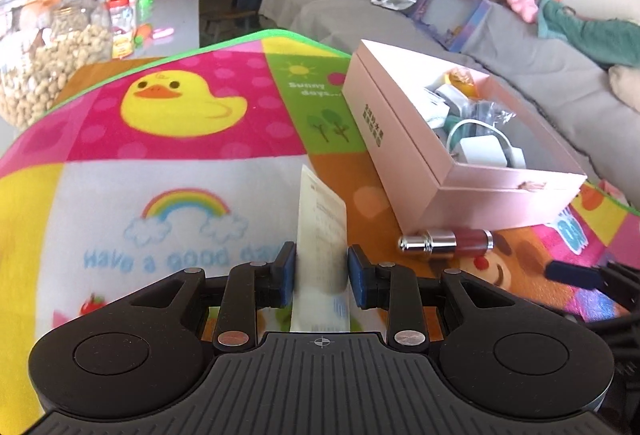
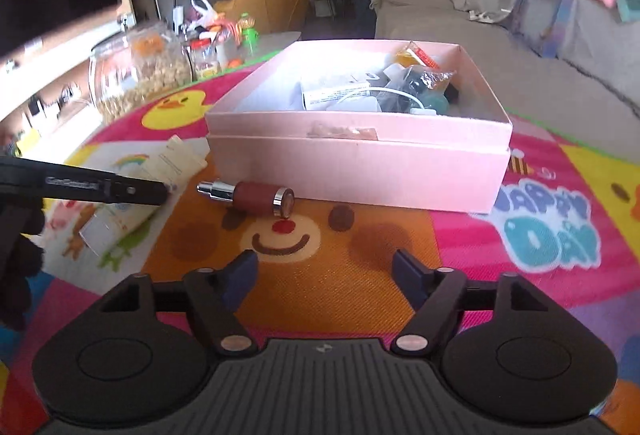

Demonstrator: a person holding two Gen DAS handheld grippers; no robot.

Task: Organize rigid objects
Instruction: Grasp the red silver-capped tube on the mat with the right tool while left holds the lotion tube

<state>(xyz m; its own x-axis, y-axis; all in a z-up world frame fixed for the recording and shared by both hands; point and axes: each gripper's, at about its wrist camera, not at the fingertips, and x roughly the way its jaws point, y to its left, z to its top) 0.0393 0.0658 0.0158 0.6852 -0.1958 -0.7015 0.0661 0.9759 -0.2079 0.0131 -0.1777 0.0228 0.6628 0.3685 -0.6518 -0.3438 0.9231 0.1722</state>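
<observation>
My left gripper (image 1: 322,271) is shut on a cream-white printed tube (image 1: 322,219), which sticks out forward over the colourful play mat (image 1: 180,139). In the right wrist view the left gripper (image 2: 160,191) comes in from the left with that tube (image 2: 168,163) in its jaws. A small red spray bottle (image 2: 256,197) with a silver cap lies on the mat just in front of the open pink box (image 2: 360,159). My right gripper (image 2: 324,279) stands open and holds nothing, a short way before the bottle (image 1: 444,241). The box (image 1: 400,139) holds chargers, cables and small packets.
A glass jar of nuts (image 2: 136,75) stands at the mat's far left edge, with small bottles on a low table (image 1: 176,15) behind it. A grey sofa (image 1: 460,31) with toys and a cushion runs along the right. A gloved hand (image 2: 20,255) is at the left edge.
</observation>
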